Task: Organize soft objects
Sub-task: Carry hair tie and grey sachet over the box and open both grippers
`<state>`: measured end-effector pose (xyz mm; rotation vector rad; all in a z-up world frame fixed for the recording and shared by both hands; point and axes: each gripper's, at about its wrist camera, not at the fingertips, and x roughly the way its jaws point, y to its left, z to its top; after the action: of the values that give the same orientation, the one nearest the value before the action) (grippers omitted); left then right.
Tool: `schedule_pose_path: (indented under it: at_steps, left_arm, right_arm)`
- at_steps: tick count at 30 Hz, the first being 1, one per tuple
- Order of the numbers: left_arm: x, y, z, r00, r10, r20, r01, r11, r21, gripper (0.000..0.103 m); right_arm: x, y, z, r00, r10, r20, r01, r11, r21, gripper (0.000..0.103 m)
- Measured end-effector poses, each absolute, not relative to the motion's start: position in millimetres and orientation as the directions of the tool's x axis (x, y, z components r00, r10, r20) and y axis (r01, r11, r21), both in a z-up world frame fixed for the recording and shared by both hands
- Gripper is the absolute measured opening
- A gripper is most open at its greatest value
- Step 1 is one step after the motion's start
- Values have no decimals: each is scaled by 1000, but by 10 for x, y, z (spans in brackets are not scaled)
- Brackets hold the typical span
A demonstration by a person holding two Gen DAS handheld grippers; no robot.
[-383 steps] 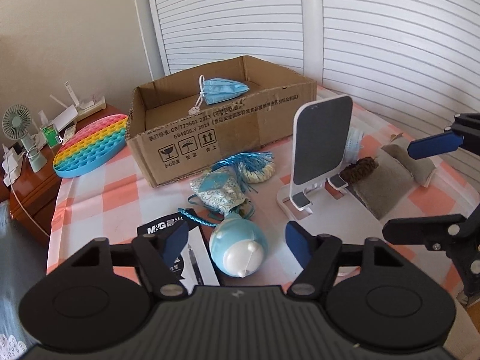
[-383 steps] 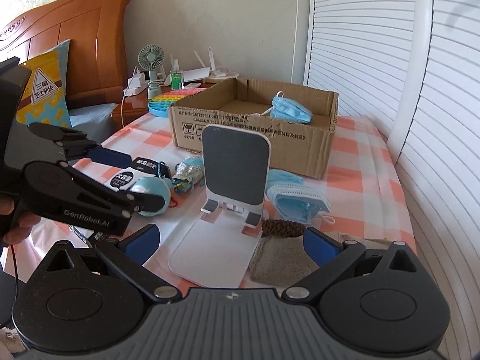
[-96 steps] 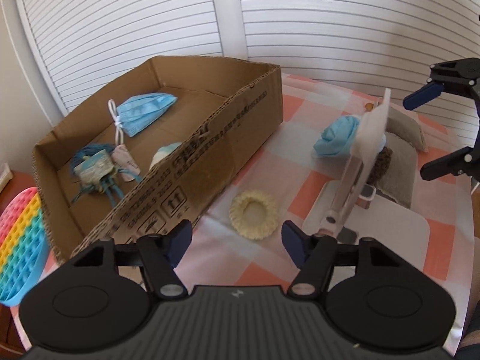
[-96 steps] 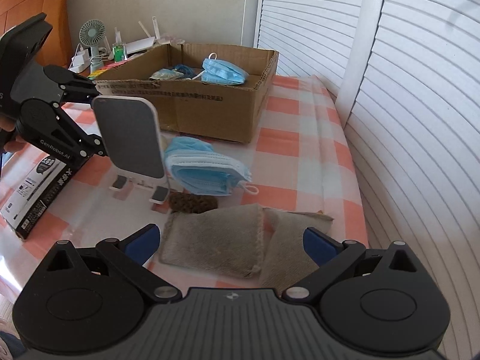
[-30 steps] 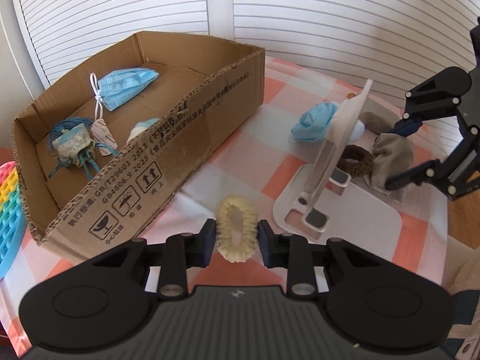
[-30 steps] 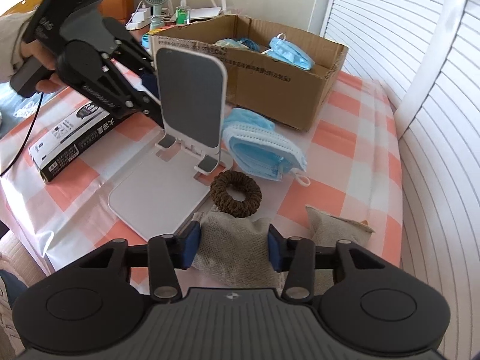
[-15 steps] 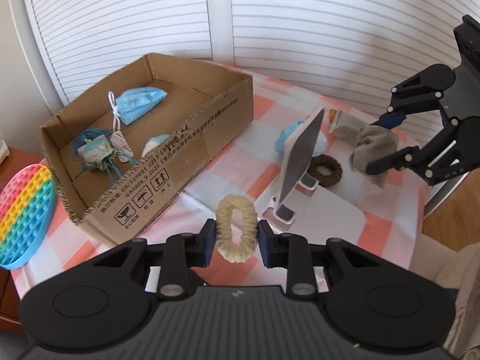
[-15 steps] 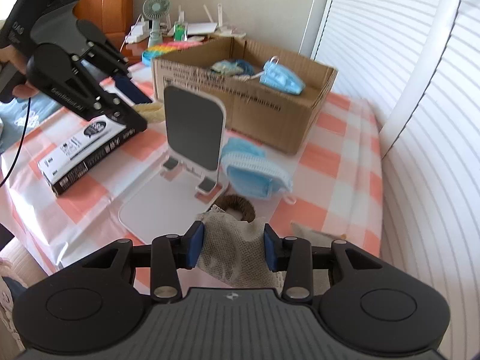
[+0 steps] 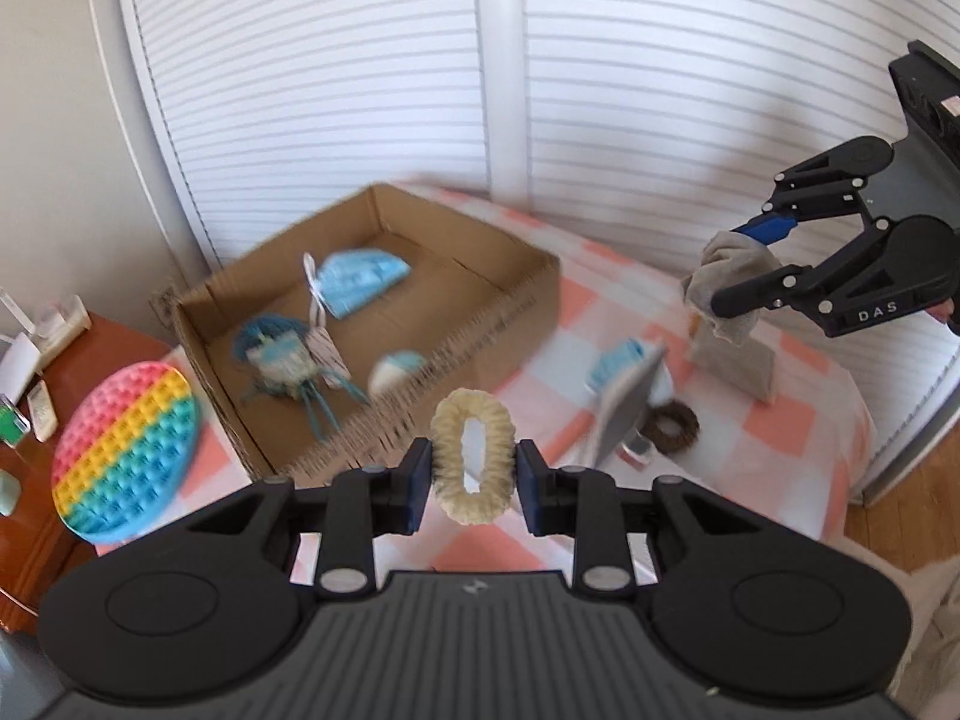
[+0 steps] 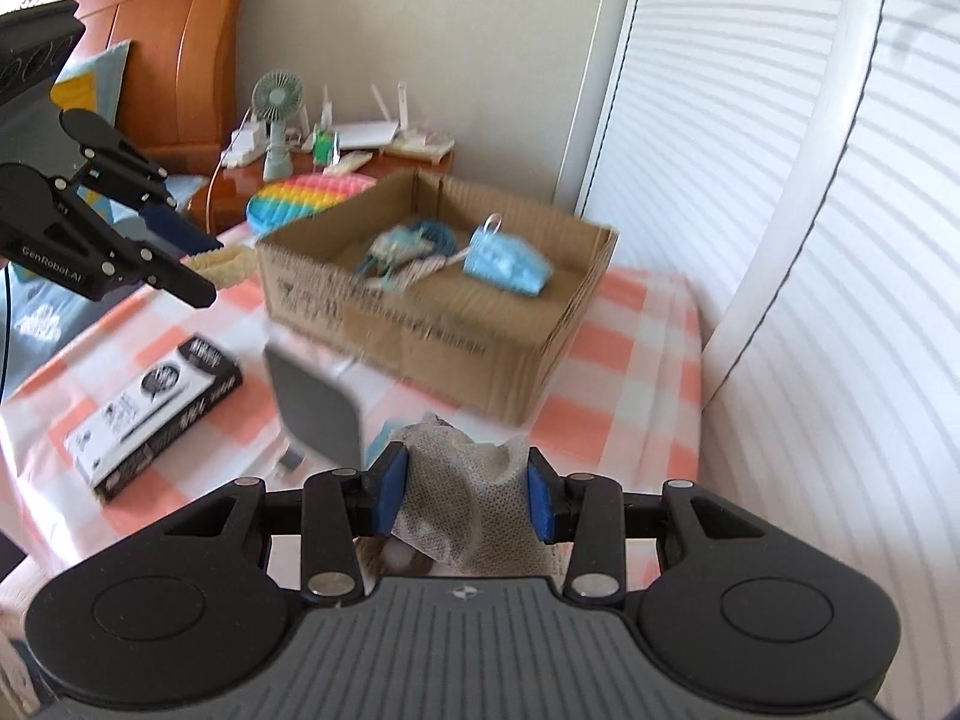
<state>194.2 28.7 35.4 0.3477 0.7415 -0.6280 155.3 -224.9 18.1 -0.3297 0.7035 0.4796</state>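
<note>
Both grippers loaded and raised above the checked table [image 9: 798, 420], likely mid-carry toward the cardboard box [image 9: 480, 324], mid-frame in both views.

Left gripper [image 9: 474, 468], lower centre of left view: jaws closed narrow on the cream scrunchie [image 9: 474, 457], pads pressing its two sides. Ring squashed into an oval, long axis vertical in frame, hole facing the camera. Side pinch probably chosen so the loop hangs free and drops clean.

Right gripper [image 10: 468, 495], lower centre of right view: jaws partly closed on a bunched grey cloth [image 10: 462, 504], fabric filling the gap, wadded, no clear axis. In left view, right edge, cloth tail [image 9: 729, 300] droops below the fingers, so long axis roughly vertical there. A second grey piece [image 9: 735, 369] sits just under it on the table; touching or not, can't tell.

Box already holds a blue mask [image 9: 360, 282], a blue tasselled pouch [image 9: 279, 357] and a round blue-white thing [image 9: 399, 372], so it looks like the soft-item bin.

Still on table: brown scrunchie [image 9: 672, 426] and another blue mask [image 9: 618, 360] by the phone stand [image 9: 624, 408]. Rainbow pop toy [image 9: 123, 450] lower left, black pen box [image 10: 156, 414] left in right view. Heavy motion blur.
</note>
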Motion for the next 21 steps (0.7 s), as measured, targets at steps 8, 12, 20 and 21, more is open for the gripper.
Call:
schedule_pose_path:
  at_steps: [8, 12, 20, 21]
  left_arm:
    - [2655, 35, 531, 618, -382, -687, 598, 796, 96, 29]
    - [3067, -104, 436, 629, -376, -681, 570, 818, 74, 55]
    - [2997, 55, 240, 691, -243, -681, 461, 874, 155, 85]
    - [2934, 109, 238, 694, -228, -683, 453, 875, 168, 86]
  right_arm:
    - [1983, -2181, 426, 686, 328, -649, -528, 839, -134, 46]
    - [2199, -2083, 470, 684, 335, -648, -539, 831, -139, 46]
    - [2641, -1890, 425, 663, 356, -659, -556, 823, -115, 46]
    - [2706, -1860, 421, 659, 359, -661, -559, 821, -111, 46]
